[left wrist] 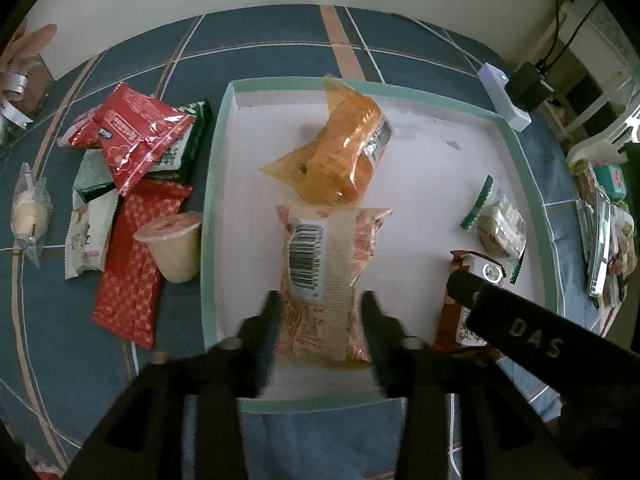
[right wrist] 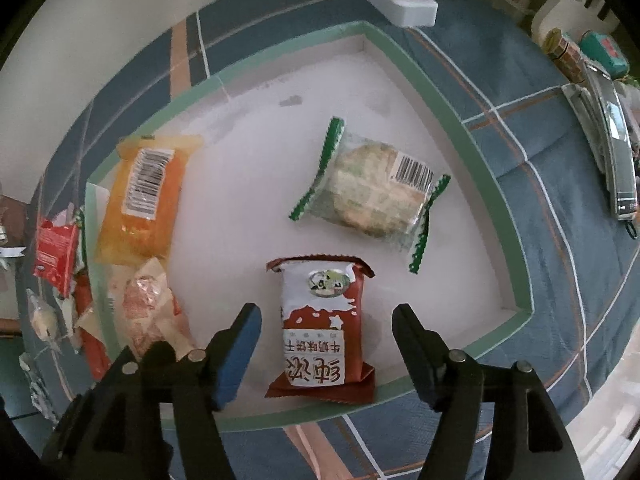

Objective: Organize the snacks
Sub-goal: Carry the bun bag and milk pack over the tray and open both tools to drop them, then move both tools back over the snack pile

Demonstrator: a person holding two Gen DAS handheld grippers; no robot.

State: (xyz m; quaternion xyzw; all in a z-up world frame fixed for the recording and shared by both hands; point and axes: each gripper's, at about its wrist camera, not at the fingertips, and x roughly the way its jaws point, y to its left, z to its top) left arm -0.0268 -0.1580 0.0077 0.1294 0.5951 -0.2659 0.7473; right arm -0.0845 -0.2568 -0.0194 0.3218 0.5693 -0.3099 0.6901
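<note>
straddling packets in the tray (right wrist: 460,120), left gripper (left wrist: 320,312) and right gripper (right wrist: 326,320) stand spread.

Blue plaid-covered surface (left wrist: 280,40) carries green-rimmed tray (left wrist: 224,128), loose snack packets (left wrist: 136,140), jelly cup (left wrist: 176,246).
</note>
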